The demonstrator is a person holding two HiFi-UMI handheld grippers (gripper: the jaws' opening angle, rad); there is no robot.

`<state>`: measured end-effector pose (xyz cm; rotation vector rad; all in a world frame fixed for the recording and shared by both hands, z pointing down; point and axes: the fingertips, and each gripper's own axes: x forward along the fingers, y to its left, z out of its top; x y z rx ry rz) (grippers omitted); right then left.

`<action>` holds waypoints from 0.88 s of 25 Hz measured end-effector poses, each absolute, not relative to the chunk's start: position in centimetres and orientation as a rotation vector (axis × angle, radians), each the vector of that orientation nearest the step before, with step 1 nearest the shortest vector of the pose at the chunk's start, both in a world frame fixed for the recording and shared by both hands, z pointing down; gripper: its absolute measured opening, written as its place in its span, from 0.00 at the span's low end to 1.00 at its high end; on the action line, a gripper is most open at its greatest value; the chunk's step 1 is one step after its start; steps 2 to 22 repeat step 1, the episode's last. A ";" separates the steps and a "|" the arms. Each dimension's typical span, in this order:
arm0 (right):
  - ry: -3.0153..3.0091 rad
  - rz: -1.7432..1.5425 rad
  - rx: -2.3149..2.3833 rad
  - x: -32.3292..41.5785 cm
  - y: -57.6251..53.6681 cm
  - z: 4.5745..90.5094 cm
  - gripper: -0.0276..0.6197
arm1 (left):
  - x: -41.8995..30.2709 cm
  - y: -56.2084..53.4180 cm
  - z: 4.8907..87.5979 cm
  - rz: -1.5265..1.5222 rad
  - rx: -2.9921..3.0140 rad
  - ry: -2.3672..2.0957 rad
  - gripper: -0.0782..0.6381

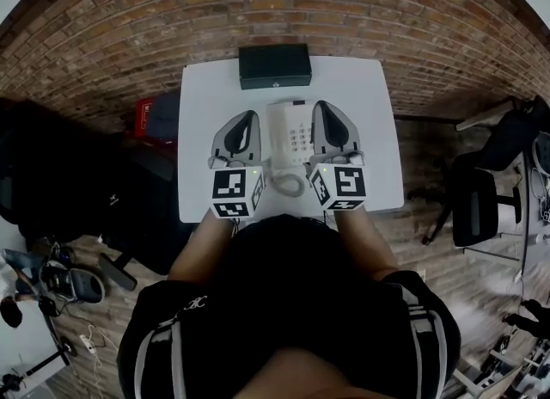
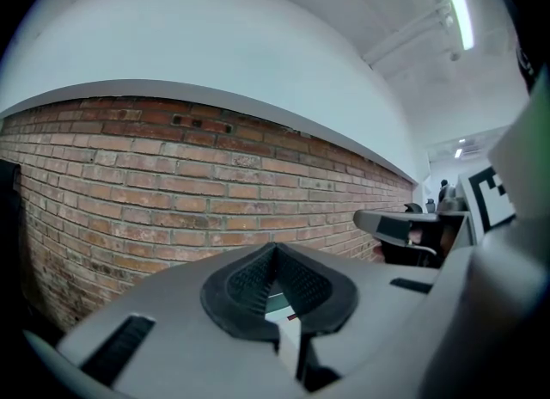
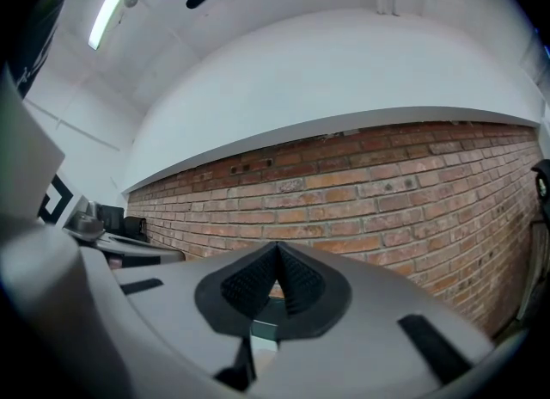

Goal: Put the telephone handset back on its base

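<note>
A white telephone [image 1: 290, 135] with a keypad lies in the middle of the white table [image 1: 371, 122], its coiled cord [image 1: 288, 184] trailing toward the near edge. The handset seems to lie along the left side of the base, though I cannot tell how it sits. My left gripper [image 1: 249, 118] rests just left of the phone and my right gripper [image 1: 321, 107] just right of it. Both point away from me. In the left gripper view the left gripper [image 2: 275, 248] is shut, its pads meeting with nothing between them. The right gripper [image 3: 277, 248] is shut and empty as well.
A dark rectangular box [image 1: 275, 65] sits at the table's far edge, right behind the phone. A brick wall stands beyond the table. A red item [image 1: 144, 118] and dark bags are left of the table. An office chair [image 1: 481, 199] stands to the right.
</note>
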<state>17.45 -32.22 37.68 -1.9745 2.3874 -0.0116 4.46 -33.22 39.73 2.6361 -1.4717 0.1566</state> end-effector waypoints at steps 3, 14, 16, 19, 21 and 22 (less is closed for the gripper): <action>2.391 -0.014 -1.968 17.4 -32.3 37.7 0.04 | 4.4 -33.3 39.7 0.156 2.634 -1.475 0.11; 2.391 -0.014 -1.968 17.4 -32.3 37.7 0.04 | 4.4 -33.3 39.7 0.156 2.634 -1.475 0.11; 2.391 -0.014 -1.968 17.4 -32.3 37.7 0.04 | 4.4 -33.3 39.7 0.156 2.634 -1.475 0.11; 2.391 -0.014 -1.968 17.4 -32.3 37.7 0.04 | 4.4 -33.3 39.7 0.156 2.634 -1.475 0.11; 2.391 -0.014 -1.968 17.4 -32.3 37.7 0.04 | 4.4 -33.3 39.7 0.156 2.634 -1.475 0.11; 2.391 -0.014 -1.968 17.4 -32.3 37.7 0.04 | 4.4 -33.3 39.7 0.156 2.634 -1.475 0.11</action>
